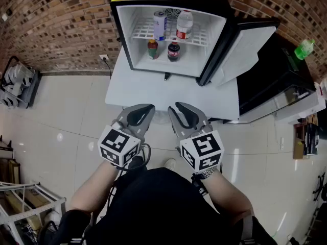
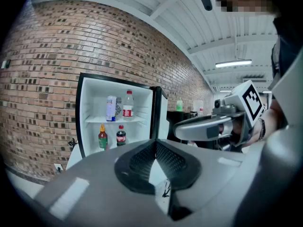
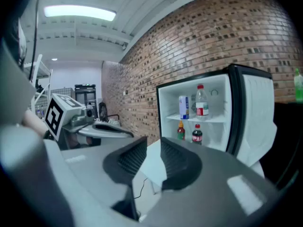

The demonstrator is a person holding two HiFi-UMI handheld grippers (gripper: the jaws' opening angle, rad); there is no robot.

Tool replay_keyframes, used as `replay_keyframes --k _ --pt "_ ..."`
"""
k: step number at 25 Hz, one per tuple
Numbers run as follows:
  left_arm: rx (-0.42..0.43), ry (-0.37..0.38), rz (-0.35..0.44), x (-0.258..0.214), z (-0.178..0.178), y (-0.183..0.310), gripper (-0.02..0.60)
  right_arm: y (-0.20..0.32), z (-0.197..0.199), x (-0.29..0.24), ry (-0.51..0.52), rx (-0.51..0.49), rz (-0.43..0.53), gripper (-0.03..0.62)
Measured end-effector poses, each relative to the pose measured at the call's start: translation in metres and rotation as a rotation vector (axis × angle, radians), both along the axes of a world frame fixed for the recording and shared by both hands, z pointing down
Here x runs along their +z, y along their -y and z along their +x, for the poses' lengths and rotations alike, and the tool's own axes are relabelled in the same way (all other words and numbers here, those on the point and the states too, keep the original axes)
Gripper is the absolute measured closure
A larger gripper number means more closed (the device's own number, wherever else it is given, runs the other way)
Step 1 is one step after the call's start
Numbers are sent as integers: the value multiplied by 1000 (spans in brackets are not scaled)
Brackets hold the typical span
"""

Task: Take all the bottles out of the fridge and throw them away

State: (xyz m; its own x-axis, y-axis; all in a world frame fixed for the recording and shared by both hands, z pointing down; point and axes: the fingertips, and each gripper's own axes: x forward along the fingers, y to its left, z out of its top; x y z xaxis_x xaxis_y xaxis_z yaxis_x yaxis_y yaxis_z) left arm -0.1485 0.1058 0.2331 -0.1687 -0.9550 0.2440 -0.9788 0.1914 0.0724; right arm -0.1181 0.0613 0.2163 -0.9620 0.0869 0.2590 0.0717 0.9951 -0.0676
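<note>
An open mini fridge (image 1: pixel 126 32) stands on a white table (image 1: pixel 153 93) against the brick wall. Its upper shelf holds a clear water bottle (image 1: pixel 184 24) with a red label and a blue-white can (image 1: pixel 160 25). Below stand a red sauce bottle (image 1: pixel 153 48) and a dark cola bottle (image 1: pixel 173 50). Both grippers hover side by side short of the table, pointing at the fridge. My left gripper (image 1: pixel 148 109) is shut and empty, its tips touching (image 2: pixel 155 143). On my right gripper (image 1: pixel 175 108) the jaws stand slightly apart with nothing between them (image 3: pixel 154 143).
The fridge door (image 1: pixel 248 47) swings open to the right. Beside it is a black cabinet (image 1: pixel 271 80) with a green bottle (image 1: pixel 304 49) on top. A rack (image 1: pixel 18 83) stands on the left by the wall, and a metal shelf frame (image 1: pixel 28 205) at lower left.
</note>
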Motion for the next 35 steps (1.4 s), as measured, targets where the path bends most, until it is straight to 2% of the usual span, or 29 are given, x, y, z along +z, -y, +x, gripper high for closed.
replay_keyframes --k 4,12,19,21,30,35 --pt "7 -3 -2 0 -15 0 577 23 -22 -2 -4 59 10 494" --pt "56 -3 13 -7 -56 10 578 78 -80 -21 6 206 42 400" --pt "70 -18 19 -5 -96 19 578 121 -132 -27 -3 286 72 370" --pt "72 -18 18 -4 -108 22 578 134 -148 -27 -8 308 81 337" --pt "52 -25 -4 1 -165 21 578 199 -216 -18 -56 404 120 276" --pt "36 -28 -23 6 -185 16 578 225 -243 -13 -73 437 135 260"
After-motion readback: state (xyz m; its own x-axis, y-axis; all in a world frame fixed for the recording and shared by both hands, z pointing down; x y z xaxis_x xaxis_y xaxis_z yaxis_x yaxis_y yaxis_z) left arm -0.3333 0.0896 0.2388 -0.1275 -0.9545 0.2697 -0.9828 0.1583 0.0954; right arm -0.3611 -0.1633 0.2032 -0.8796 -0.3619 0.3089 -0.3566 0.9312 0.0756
